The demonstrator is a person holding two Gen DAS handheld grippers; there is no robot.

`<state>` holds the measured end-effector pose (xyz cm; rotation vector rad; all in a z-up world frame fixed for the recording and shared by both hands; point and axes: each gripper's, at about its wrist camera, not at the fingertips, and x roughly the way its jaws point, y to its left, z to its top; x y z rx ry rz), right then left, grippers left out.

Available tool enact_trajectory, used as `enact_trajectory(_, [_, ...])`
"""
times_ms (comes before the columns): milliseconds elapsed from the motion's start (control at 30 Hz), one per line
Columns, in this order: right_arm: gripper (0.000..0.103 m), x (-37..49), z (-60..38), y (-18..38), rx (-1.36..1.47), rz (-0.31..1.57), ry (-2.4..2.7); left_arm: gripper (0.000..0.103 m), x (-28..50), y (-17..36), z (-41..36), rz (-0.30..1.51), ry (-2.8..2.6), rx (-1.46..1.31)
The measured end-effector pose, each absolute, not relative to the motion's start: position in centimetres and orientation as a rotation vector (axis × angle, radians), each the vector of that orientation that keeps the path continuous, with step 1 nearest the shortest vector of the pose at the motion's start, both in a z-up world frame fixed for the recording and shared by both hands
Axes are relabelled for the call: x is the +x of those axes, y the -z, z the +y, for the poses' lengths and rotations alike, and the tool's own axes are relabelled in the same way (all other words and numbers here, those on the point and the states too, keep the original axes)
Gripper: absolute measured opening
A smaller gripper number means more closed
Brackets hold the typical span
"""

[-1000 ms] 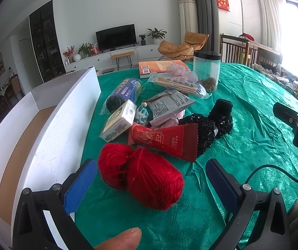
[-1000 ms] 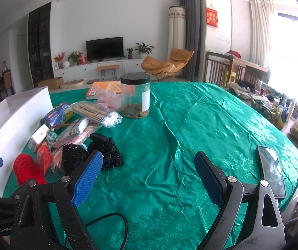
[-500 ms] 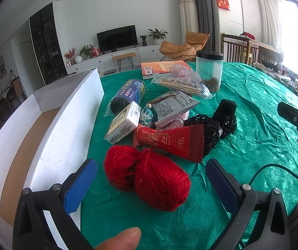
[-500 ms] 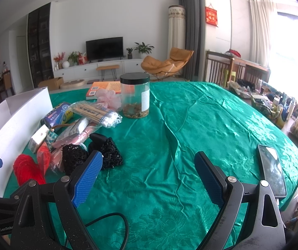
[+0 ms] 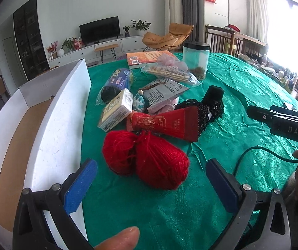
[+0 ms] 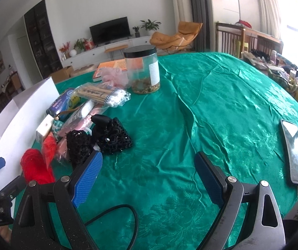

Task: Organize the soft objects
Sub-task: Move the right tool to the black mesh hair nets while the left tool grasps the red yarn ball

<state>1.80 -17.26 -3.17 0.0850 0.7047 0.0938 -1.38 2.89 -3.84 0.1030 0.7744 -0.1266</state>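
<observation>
Red yarn (image 5: pixel 146 158) on the green-clothed worktop (image 5: pixel 242 87) near its left edge, just ahead of the left tool (image 5: pixel 151 184) and roughly centred between its fingers, beside the white box (image 5: pixel 51 129). Left tool spread wide, holding nothing, blue pads (image 5: pixel 80 187) clear of the yarn. Right tool (image 6: pixel 149 179) likewise wide and empty over bare cloth, black mesh bundle (image 6: pixel 101 139) ahead to its left.
</observation>
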Motion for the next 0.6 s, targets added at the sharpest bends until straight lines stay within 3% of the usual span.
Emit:
enact_trajectory(167, [0.091, 1.1, -13.6, 3.1, -0.012, 0.714, -0.177, 0.103, -1.9, 4.7, 2.9, 0.818, 0.146, 0.079])
enact_trajectory(400, [0.091, 4.1, -12.8, 5.7, 0.149, 0.873, -0.348, 0.103, -0.4, 5.0, 3.8, 0.876, 0.126, -0.02])
enact_trajectory(500, [0.091, 5.8, -9.3, 6.6, -0.001, 0.939, -0.498, 0.103, -0.3, 4.8, 3.7, 0.875, 0.112, -0.005])
enact_trajectory(600, [0.089, 7.8, -9.7, 6.1, -0.087, 0.859, -0.285, 0.103, -0.3, 4.7, 3.8, 0.877, 0.116, -0.006])
